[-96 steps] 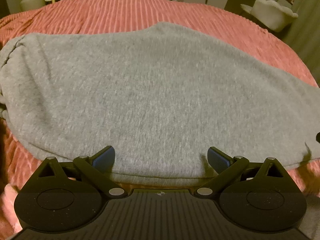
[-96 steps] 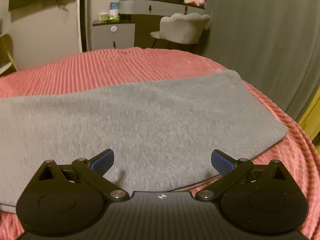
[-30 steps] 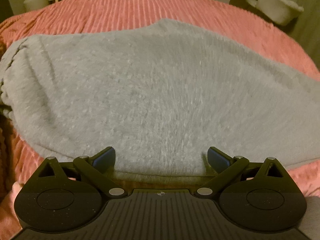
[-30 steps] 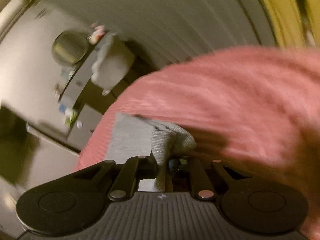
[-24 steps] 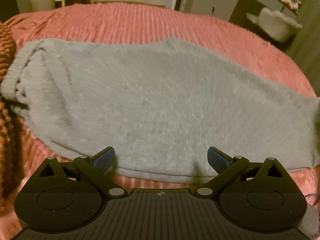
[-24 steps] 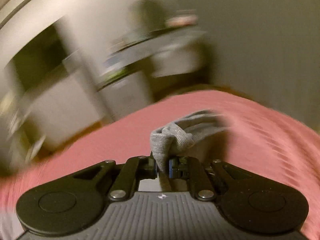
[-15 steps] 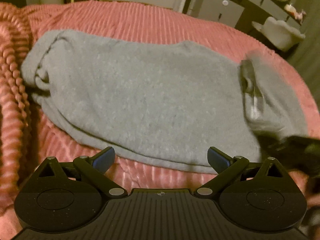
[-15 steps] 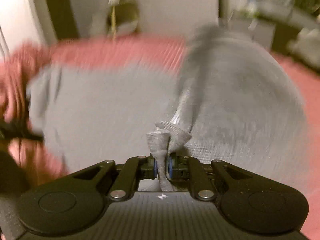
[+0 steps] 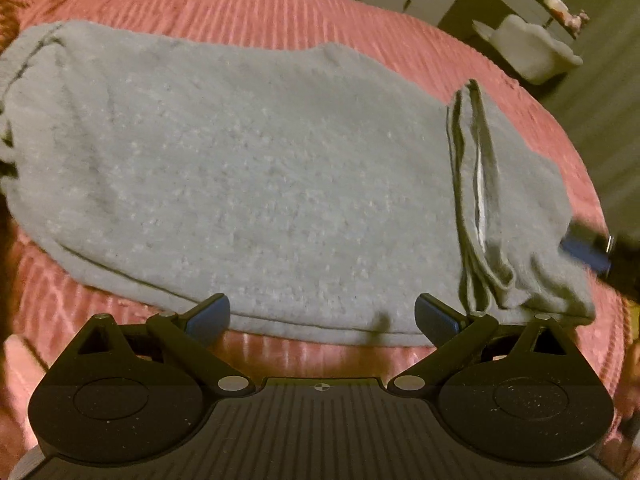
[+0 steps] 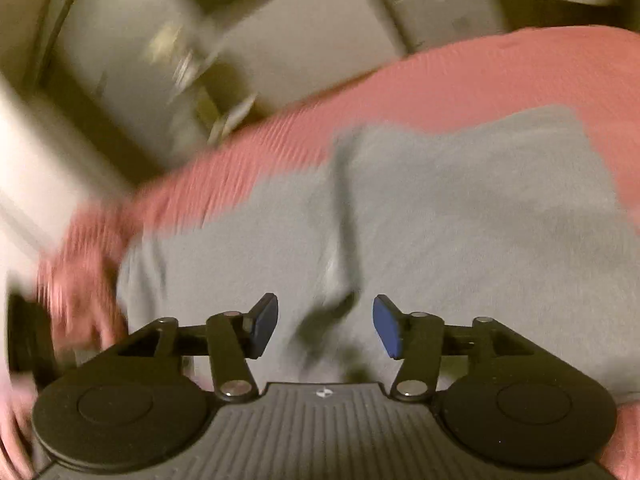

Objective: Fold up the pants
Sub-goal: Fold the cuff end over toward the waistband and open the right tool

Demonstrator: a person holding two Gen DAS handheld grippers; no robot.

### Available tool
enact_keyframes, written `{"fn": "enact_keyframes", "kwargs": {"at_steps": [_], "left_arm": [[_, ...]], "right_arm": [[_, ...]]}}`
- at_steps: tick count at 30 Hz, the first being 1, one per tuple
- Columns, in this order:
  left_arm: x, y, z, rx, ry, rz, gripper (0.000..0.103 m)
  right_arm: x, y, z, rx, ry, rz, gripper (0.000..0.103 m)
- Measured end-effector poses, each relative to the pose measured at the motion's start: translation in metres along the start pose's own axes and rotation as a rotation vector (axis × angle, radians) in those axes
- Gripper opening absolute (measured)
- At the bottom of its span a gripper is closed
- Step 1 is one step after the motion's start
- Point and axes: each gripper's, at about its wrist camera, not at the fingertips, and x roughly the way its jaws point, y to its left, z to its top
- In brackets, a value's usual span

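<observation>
On the ribbed pink bedspread (image 9: pixel 360 12), grey fleecy sweatpants (image 9: pixel 240 176) folded flat, cuff end doubled over at right, left gripper (image 9: pixel 322 318) wide and empty at near hem, right gripper (image 10: pixel 325 326) tilted down, jaws opening, nothing pinched.

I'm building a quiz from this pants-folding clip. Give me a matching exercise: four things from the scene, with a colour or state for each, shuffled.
Things:
1. pants
2. bedspread
3. left gripper
4. chair

States:
A. pink, ribbed
B. grey, leg end folded over
C. open, nothing between its pads
D. pale, beyond the bed

Pairs: 1-B, 2-A, 3-C, 4-D
</observation>
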Motion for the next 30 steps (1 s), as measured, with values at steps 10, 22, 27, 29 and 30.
{"fn": "enact_keyframes", "kwargs": {"at_steps": [10,22,27,29,30], "left_arm": [[0.017,-0.025,0.000,0.136,0.031,-0.016,0.101],[0.016,-0.001,0.003,0.085,0.058,-0.079,0.101],[0.012,-0.010,0.000,0.118,0.053,-0.068,0.102],[0.011,-0.013,-0.002,0.132,0.046,-0.072,0.102],[0.010,-0.013,-0.003,0.131,0.047,-0.072,0.102]], "right_arm": [[0.076,0.004,0.075,0.039,-0.123,-0.219,0.036],[0.086,0.010,0.037,-0.038,0.052,-0.090,0.032],[0.069,-0.003,0.061,0.034,-0.063,-0.194,0.032],[0.079,-0.004,0.064,0.019,-0.054,-0.219,0.032],[0.091,0.000,0.061,-0.002,-0.019,-0.220,0.032]]}}
